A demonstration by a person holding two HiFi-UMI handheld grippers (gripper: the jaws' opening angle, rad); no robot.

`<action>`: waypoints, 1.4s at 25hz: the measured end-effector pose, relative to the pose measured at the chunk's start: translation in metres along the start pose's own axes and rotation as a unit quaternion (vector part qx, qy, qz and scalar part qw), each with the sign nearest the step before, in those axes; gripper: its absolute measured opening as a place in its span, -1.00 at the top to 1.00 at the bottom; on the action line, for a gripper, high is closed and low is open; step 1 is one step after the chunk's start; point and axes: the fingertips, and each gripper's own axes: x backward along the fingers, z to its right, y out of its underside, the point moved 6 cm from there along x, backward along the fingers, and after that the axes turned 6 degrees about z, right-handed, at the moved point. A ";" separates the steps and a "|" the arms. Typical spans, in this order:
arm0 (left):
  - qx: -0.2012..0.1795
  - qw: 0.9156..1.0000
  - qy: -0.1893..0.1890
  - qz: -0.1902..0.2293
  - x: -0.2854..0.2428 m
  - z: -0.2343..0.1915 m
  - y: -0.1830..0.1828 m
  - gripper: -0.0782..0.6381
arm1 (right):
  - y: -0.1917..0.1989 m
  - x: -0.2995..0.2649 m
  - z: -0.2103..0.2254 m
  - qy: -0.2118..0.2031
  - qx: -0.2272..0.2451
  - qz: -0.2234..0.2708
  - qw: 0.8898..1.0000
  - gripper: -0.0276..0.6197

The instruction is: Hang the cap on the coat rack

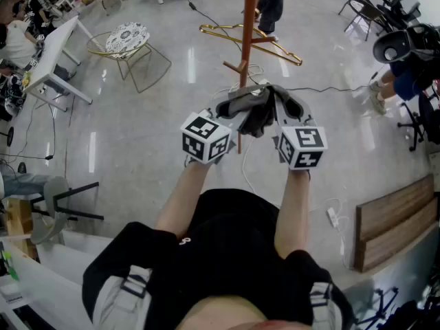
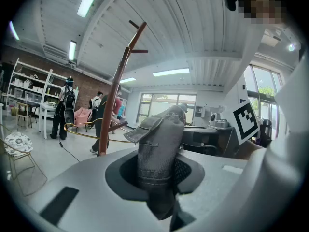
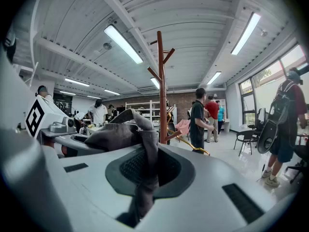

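A dark grey cap (image 1: 256, 108) is held up between both grippers, just in front of the brown coat rack pole (image 1: 249, 19). My left gripper (image 1: 234, 112) is shut on a bunched fold of the cap (image 2: 159, 144), which stands up from between its jaws. My right gripper (image 1: 289, 110) is shut on another part of the cap (image 3: 126, 135), whose fabric drapes to the left. The coat rack (image 2: 118, 86) rises left of the cap in the left gripper view, with its pegs near the top. In the right gripper view the coat rack (image 3: 162, 81) stands straight behind the cap.
A gold hanger (image 1: 251, 36) hangs on a low peg of the rack. A white table (image 1: 51, 53) and a wire chair (image 1: 130, 47) stand at the left, and a wooden board (image 1: 395, 225) lies at the right. Cables (image 1: 323, 88) run over the floor. People stand beyond the rack.
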 end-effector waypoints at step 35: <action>0.042 0.996 -0.023 -0.078 -0.072 -0.064 0.058 0.59 | 0.072 -0.087 0.057 -0.047 -0.054 -0.088 0.994 0.89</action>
